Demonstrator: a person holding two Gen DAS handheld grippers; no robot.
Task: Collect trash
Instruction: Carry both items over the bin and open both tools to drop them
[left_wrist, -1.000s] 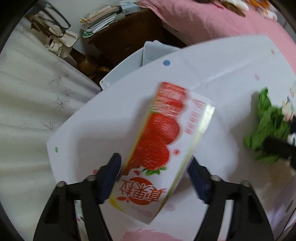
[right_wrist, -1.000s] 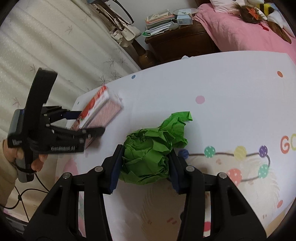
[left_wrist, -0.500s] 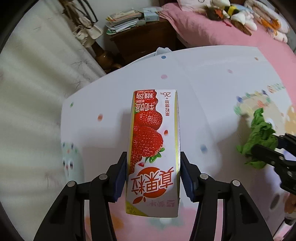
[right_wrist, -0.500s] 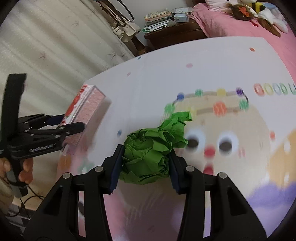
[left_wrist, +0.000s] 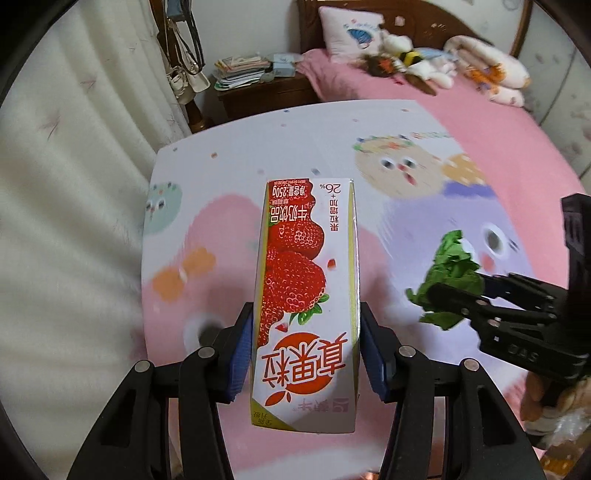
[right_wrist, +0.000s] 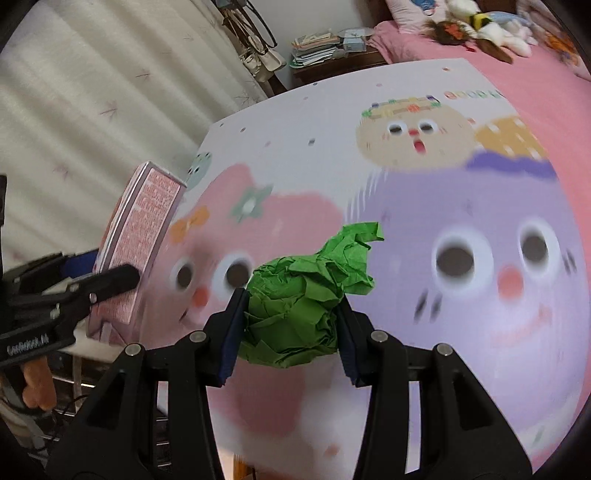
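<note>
Left tool (left_wrist: 306, 354) clamps a strawberry milk carton (left_wrist: 306, 295) by its stiff sides; right tool (right_wrist: 288, 325) pinches a light, soft green paper ball (right_wrist: 303, 306). Both hang above the desk (right_wrist: 406, 206), bed (left_wrist: 498, 122) beyond.

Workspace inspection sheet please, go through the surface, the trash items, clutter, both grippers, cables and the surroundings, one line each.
Surface: table with a cartoon-face print cover; no loose items seen on it.
Job's things: strawberry milk carton held off the table; crumpled green paper likewise held.
Clutter: nothing seen on the table.
Grippers: left gripper shut on the carton's sides; right gripper shut on the green paper.
Cables: dark cables hanging below the table edge at lower left of the right wrist view.
Surroundings: pink bed with plush toys, nightstand stacked with papers, hanging bags, pale curtain.
</note>
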